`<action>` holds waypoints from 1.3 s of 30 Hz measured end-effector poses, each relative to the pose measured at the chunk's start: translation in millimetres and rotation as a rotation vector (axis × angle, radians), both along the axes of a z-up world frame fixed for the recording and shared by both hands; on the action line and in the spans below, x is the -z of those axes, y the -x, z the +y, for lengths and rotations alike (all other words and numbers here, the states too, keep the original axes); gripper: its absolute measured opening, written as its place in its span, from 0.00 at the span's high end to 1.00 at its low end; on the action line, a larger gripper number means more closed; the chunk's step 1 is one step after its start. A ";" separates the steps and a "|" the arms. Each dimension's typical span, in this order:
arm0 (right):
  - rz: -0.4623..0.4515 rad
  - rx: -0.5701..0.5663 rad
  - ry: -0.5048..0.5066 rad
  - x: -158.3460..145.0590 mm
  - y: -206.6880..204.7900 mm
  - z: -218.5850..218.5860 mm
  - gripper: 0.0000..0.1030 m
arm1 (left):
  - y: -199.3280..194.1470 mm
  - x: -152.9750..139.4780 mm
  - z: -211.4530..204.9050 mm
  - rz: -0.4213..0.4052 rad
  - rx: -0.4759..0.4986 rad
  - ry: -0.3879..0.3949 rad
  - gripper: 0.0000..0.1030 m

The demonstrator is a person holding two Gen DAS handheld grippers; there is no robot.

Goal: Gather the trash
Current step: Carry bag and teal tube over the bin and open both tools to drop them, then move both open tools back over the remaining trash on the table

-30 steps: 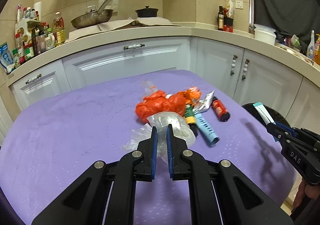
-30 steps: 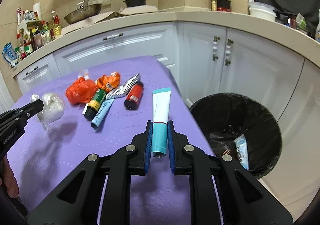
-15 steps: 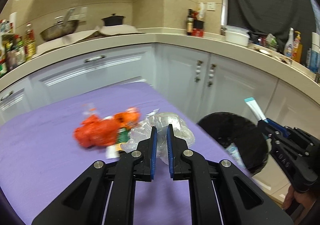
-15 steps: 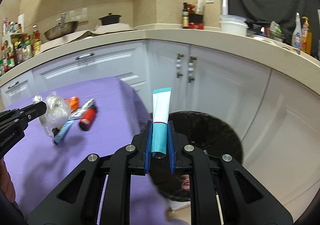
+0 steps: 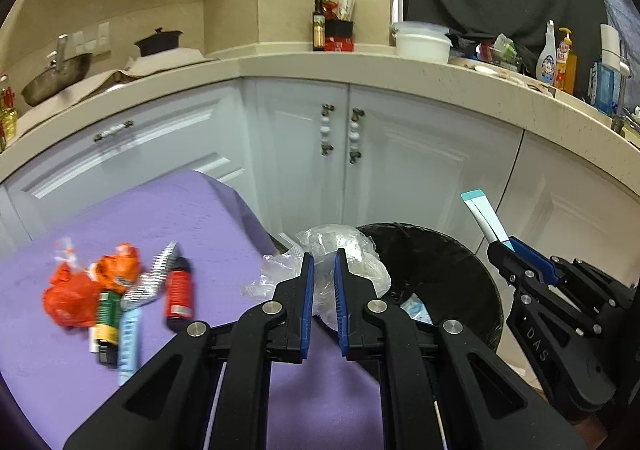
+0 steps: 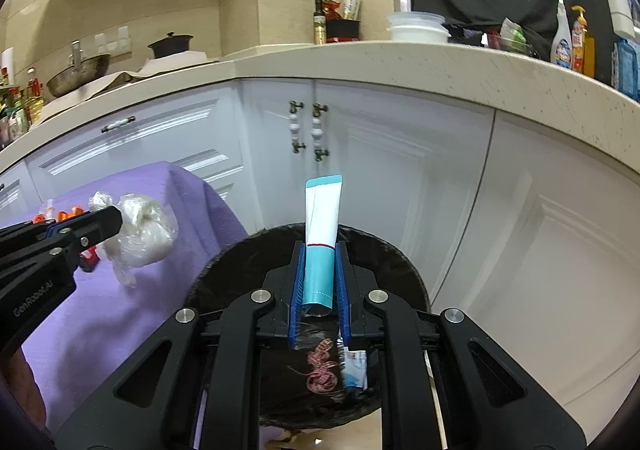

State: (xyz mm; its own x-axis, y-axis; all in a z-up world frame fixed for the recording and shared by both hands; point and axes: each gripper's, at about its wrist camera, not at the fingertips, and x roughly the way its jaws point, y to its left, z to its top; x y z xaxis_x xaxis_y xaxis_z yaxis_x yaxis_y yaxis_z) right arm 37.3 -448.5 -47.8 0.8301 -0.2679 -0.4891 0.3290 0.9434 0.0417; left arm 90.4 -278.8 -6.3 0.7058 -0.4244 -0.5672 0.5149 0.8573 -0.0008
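My left gripper [image 5: 322, 270] is shut on a crumpled clear plastic bag [image 5: 352, 256] and holds it at the purple table's right edge, beside the black bin [image 5: 440, 270]. My right gripper [image 6: 319, 250] is shut on a white and teal tube [image 6: 322, 218] and holds it upright over the open black bin [image 6: 248, 254]. The left gripper with the bag [image 6: 140, 234] shows at the left of the right wrist view. The right gripper with the tube [image 5: 484, 218] shows at the right of the left wrist view.
On the purple table [image 5: 160, 218] lie an orange bag [image 5: 72, 294], a red bottle [image 5: 178, 290], a green bottle [image 5: 108, 314], a light blue tube [image 5: 130, 338] and a foil wrapper [image 5: 152, 278]. The bin holds wrappers [image 6: 354, 366]. White cabinets [image 6: 380, 154] stand behind.
Both grippers have swung right, away from the table's middle, towards the bin. The tube is now over the bin's opening and the plastic bag is at the bin's left rim.
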 end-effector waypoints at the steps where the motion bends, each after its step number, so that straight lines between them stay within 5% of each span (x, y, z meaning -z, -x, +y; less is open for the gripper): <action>1: 0.002 0.003 -0.002 2.3 -1.0 -4.0 0.86 | -1.7 2.2 -5.9 0.006 0.002 -0.005 0.90; 14: 0.030 0.026 -0.049 28.3 -17.0 -37.7 0.83 | -16.9 29.2 -46.8 0.088 0.001 -0.070 0.84; 16: 0.028 0.039 -0.052 31.1 -17.7 -41.4 0.67 | -19.6 31.4 -48.6 0.110 -0.001 -0.066 0.79; 19: 0.021 0.054 -0.060 33.8 -16.9 -45.2 0.56 | -22.1 33.0 -49.8 0.133 -0.003 -0.057 0.61; 27: 0.020 0.072 -0.065 34.8 -15.0 -50.4 0.54 | -23.1 33.1 -49.2 0.144 -0.014 -0.046 0.44; 39: 0.012 0.085 -0.056 27.2 -10.9 -46.5 0.53 | -20.9 24.5 -37.9 0.124 -0.022 -0.022 0.42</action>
State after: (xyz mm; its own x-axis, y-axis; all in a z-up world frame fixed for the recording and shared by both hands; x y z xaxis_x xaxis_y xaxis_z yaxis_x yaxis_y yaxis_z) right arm 48.2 -495.0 -75.0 0.7995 -0.3092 -0.5150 0.4087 0.9083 0.0892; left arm 111.3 -316.7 -30.8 0.6386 -0.3964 -0.6596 0.4934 0.8686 -0.0443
